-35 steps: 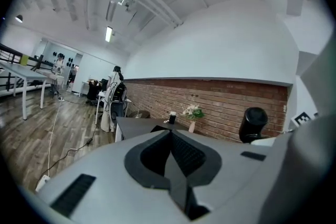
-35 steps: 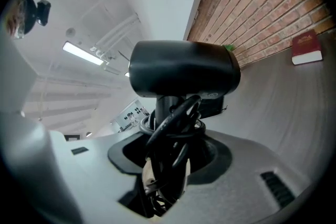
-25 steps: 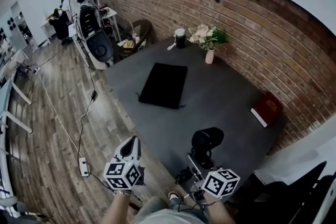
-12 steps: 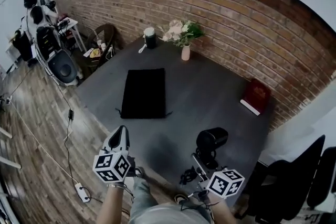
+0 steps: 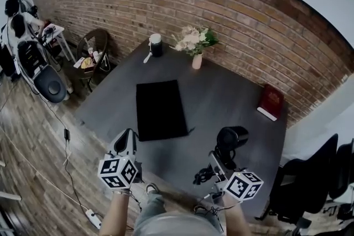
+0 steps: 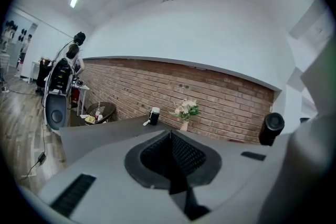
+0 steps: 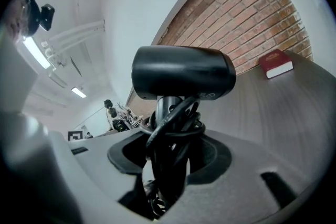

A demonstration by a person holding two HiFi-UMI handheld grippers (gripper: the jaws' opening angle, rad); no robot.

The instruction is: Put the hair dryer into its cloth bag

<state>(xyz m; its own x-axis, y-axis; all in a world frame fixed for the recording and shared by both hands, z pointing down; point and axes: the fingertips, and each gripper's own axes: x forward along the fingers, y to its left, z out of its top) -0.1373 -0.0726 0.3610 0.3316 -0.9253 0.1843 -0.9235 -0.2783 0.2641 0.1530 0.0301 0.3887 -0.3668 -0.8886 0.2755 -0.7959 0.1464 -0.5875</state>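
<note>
Right gripper grasping the black hair dryer by its cord-wrapped handle above the tabletop's near edge, left gripper clenched, holding nothing, black cloth bag lying flat towards the left edge.

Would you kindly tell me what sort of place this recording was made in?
Probably a studio or lab dressed up as a room: a brick wall, a dark table with a flower vase and a red book, and equipment stands with cables trailing over the wood floor.
</note>
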